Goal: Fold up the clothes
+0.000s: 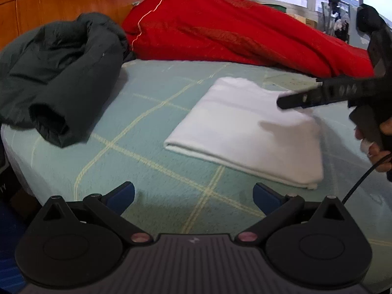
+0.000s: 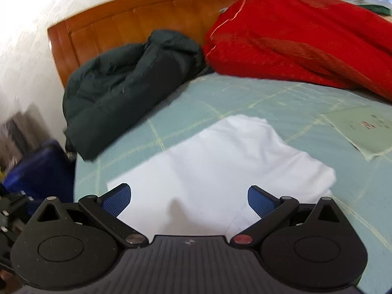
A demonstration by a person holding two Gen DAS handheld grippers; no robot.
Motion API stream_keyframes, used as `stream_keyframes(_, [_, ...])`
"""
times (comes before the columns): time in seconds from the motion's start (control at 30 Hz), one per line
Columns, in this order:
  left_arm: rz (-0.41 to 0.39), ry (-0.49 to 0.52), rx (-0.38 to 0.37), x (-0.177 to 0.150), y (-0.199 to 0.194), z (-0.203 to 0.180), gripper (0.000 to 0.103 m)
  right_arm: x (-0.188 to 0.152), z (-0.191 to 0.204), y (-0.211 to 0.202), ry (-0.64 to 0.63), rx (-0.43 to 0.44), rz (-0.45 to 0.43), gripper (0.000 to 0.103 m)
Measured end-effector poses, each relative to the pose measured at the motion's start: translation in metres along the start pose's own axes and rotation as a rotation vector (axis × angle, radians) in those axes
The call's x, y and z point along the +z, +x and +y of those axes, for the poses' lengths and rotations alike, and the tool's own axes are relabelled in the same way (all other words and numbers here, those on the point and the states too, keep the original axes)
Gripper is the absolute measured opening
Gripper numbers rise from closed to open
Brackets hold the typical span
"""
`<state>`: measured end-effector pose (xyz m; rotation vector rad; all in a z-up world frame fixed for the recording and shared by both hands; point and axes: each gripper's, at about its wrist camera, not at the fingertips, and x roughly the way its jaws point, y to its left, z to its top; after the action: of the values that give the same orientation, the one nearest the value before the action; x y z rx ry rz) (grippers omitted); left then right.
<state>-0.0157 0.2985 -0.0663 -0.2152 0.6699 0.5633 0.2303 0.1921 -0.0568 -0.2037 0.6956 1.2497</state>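
A white garment (image 1: pixel 247 132) lies folded into a flat rectangle on the pale green checked bed sheet (image 1: pixel 137 122). My left gripper (image 1: pixel 193 197) is open over bare sheet, short of the fold's near edge. In the left wrist view my right gripper (image 1: pixel 291 100) reaches in from the right, hovering over the fold's far right corner, held by a hand (image 1: pixel 377 147). From the right wrist view the right gripper (image 2: pixel 188 201) is open with the white garment (image 2: pixel 220 169) directly below and nothing between its blue pads (image 2: pixel 117 199).
A crumpled dark green jacket (image 1: pixel 56 78) lies at the left by the bed's edge. A bulky red quilt (image 1: pixel 232 31) fills the far side. A wooden headboard (image 2: pixel 137 19) runs behind. A blue object (image 2: pixel 41 169) stands off the bed's left edge.
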Motion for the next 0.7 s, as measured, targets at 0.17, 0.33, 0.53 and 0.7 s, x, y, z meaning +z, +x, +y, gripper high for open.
stream_keyframes(0.17, [0.018,0.016,-0.018,-0.004,0.011,-0.003,0.102,-0.027,-0.014,0.004,-0.031,-0.114,0.093,0.103])
stream_keyframes(0.33, [0.008,0.053,-0.006,-0.004,0.012,-0.01,0.102,-0.007,-0.008,-0.013,-0.044,-0.121,-0.029,0.103])
stream_keyframes(0.53, [0.002,0.079,0.01,-0.005,0.008,-0.01,0.102,0.0,-0.014,0.009,-0.011,-0.1,-0.005,0.103])
stream_keyframes(0.7, [-0.016,0.167,0.071,-0.006,0.006,-0.02,0.102,-0.02,-0.007,-0.013,-0.03,-0.19,0.084,0.103])
